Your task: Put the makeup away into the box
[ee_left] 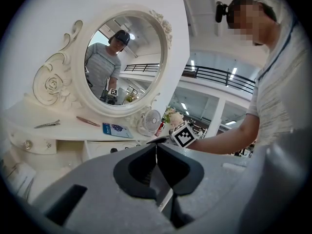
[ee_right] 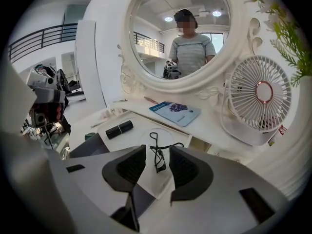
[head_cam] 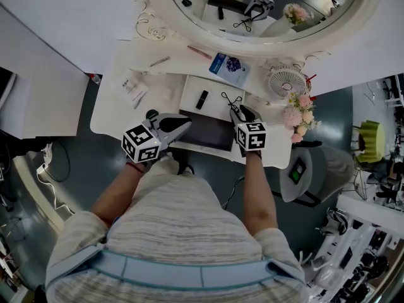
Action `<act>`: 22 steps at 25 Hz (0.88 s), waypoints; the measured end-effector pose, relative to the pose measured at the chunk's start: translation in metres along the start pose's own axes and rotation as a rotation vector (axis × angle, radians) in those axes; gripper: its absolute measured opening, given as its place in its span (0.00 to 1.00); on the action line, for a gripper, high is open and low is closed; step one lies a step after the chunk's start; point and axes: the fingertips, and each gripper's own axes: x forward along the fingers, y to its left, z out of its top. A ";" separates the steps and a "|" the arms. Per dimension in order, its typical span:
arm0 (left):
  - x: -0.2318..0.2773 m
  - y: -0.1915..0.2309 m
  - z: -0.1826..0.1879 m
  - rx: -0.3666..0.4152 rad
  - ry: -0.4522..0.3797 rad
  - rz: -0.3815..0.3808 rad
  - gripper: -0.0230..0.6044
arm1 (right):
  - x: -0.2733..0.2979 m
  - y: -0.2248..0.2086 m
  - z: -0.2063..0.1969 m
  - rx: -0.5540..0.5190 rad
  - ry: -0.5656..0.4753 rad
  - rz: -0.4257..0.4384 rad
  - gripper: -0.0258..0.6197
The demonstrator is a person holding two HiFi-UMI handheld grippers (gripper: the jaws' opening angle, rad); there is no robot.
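Right gripper [head_cam: 236,110] jaws are spread, with one eyelash curler [ee_right: 158,156] seen between them, lying on the white surface [ee_right: 141,135] near one black lipstick tube [ee_right: 119,129]. Left gripper [ee_left: 156,149] jaws are pressed together, empty, near one dark box [head_cam: 208,132].

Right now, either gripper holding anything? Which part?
Nothing held. Right gripper open, eyelash curler lying ungripped before its jaws; left gripper shut, empty.

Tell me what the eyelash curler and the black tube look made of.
Eyelash curler: probably black-coated metal, judging by its thin, stiff wire loops. Black tube: likely smooth plastic with a slight sheen and a seam round its middle; coated metal is possible.
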 end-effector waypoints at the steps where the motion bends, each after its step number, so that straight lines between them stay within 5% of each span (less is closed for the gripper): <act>1: 0.000 0.000 0.000 0.000 0.000 0.001 0.06 | 0.001 0.000 -0.001 0.000 0.005 0.000 0.25; 14: -0.004 0.000 0.000 -0.003 0.000 0.008 0.06 | 0.005 -0.002 -0.010 -0.019 0.048 -0.009 0.09; 22: -0.004 -0.001 0.001 0.000 -0.007 0.013 0.06 | -0.001 0.000 -0.004 -0.045 0.020 -0.022 0.07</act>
